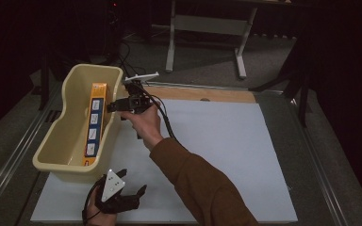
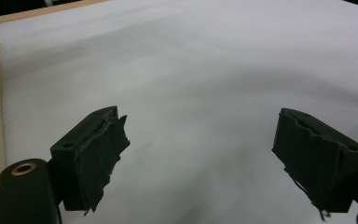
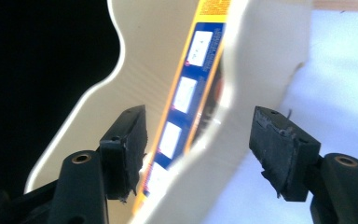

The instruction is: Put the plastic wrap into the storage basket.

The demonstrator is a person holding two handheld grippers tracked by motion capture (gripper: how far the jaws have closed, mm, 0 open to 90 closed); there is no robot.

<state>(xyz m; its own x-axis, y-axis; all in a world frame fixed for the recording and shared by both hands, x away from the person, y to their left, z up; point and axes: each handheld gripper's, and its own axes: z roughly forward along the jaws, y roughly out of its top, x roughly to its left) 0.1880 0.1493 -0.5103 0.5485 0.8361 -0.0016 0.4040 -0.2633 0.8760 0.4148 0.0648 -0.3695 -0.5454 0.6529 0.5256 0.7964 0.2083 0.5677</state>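
The orange-and-blue box [image 1: 94, 123] was seen leaning inside the cream tub [image 1: 70, 84] at the surface's left edge, apparently just released, the right tool [image 1: 114, 106] held empty and part-open above the rim, the left tool [image 1: 131, 181] resting wide open.

A box [image 1: 95, 123] stands on edge inside the tub [image 1: 52, 146] at the sheet's [image 1: 226, 155] left edge. My right gripper [image 1: 113, 106] hovers over the tub's right rim; my left gripper [image 1: 131, 183] rests before the tub.

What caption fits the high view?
Right gripper, open, at the cream tub's rim above the orange box inside.
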